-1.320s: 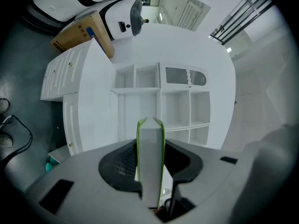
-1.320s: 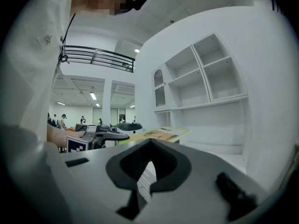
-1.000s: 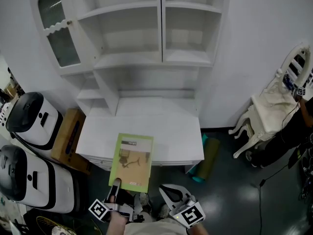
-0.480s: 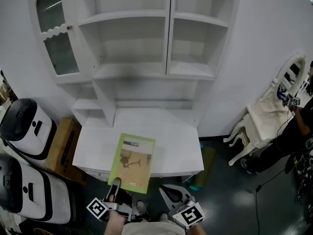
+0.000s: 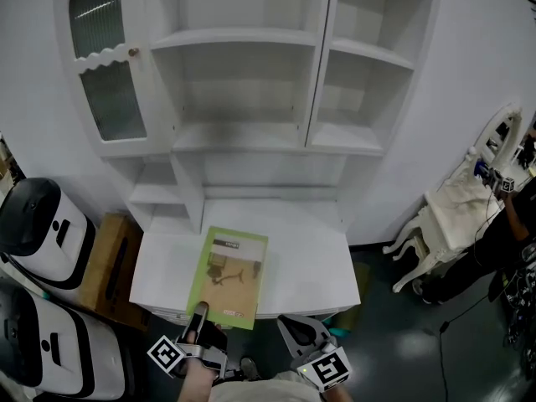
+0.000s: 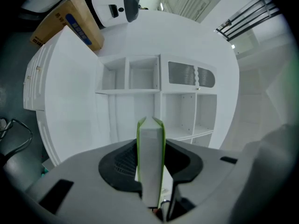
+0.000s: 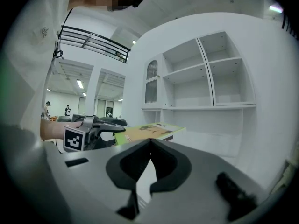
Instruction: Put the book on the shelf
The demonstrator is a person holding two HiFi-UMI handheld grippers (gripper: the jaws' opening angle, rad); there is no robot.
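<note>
A green-edged book (image 5: pixel 228 276) with a tan cover lies flat in the air over the white desk top (image 5: pixel 311 249), its near edge clamped in my left gripper (image 5: pixel 199 316). In the left gripper view the book (image 6: pixel 150 167) stands edge-on between the jaws, with my left gripper (image 6: pixel 150 146) shut on it and the white shelf unit (image 6: pixel 140 91) ahead. My right gripper (image 5: pixel 289 327) hangs beside it at the desk's front edge. Its jaws (image 7: pixel 150 142) meet at the tips with nothing between them. The open shelves (image 5: pixel 243 132) rise behind the desk.
Two white and black machines (image 5: pixel 38 224) and a cardboard box (image 5: pixel 109 262) stand left of the desk. An arched glass door (image 5: pixel 105 65) closes the cabinet's upper left bay. A white chair (image 5: pixel 452 224) and a person (image 5: pixel 512 224) are at the right.
Both grippers and the book have moved forward toward the cabinet. The book now reaches further over the desk top, and the shelves look nearer and larger.
</note>
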